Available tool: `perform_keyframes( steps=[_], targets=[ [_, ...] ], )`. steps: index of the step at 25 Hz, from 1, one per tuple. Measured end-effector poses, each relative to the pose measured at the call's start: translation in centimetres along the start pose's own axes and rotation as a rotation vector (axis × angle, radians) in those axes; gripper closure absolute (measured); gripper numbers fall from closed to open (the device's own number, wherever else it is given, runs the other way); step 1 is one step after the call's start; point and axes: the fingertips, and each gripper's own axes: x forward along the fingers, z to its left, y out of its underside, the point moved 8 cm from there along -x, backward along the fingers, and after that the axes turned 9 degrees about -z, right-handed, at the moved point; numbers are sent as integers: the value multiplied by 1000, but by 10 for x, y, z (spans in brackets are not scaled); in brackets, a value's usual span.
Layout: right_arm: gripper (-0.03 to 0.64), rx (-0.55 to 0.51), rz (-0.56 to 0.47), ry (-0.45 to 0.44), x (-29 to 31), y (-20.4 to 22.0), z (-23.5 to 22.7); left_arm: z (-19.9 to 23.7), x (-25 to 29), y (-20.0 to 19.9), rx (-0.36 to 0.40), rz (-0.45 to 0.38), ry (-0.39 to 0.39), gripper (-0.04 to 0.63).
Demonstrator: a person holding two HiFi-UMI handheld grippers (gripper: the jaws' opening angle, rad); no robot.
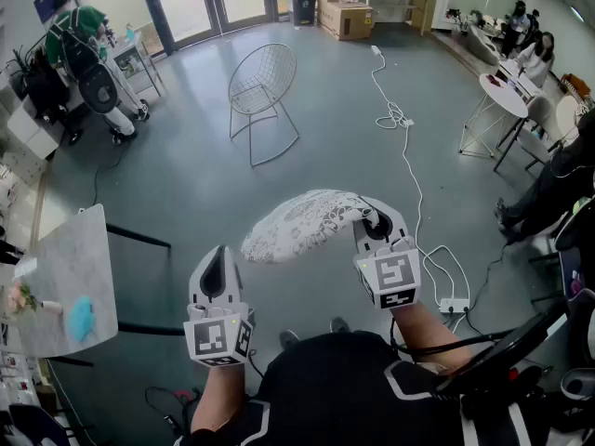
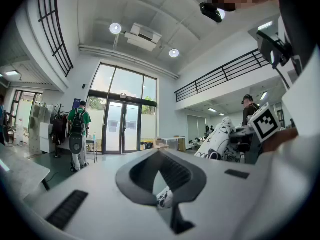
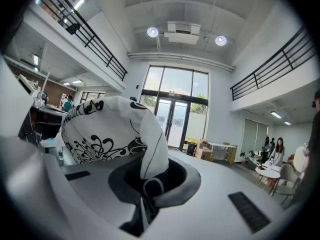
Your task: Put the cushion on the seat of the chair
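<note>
The cushion (image 1: 302, 223), white with a black flower print, hangs above the grey floor in front of me. My right gripper (image 1: 374, 219) is shut on its right end. In the right gripper view, the cushion's (image 3: 97, 134) fabric is pinched between the jaws of the right gripper (image 3: 149, 184) and bulges up to the left. My left gripper (image 1: 220, 252) is level and shut, a little to the left of the cushion and apart from it. In the left gripper view the cushion (image 2: 220, 140) shows to the right of the left gripper (image 2: 159, 176). The wire chair (image 1: 263, 86) stands farther off on the floor with nothing on its seat.
A white cable (image 1: 406, 156) runs across the floor to a power strip (image 1: 454, 305) at my right. A marble-topped table (image 1: 65, 277) is close on my left. A round white table (image 1: 502, 93) with seated people is at the far right. A person in green (image 1: 85, 35) stands at the far left, and cardboard boxes (image 1: 346, 19) lie by the doors.
</note>
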Motion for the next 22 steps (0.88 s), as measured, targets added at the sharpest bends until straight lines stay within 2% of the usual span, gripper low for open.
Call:
perform_keyframes(
  steps=[9, 15, 22],
  targets=[
    [598, 62, 0, -14, 3, -1, -3, -1, 1, -3, 3, -4, -23, 586],
    [598, 84, 18, -59, 7, 7, 3, -1, -1, 6, 10, 13, -42, 586],
    [597, 92, 83, -81, 20, 17, 26, 5, -2, 21, 9, 60, -42, 586]
  ],
)
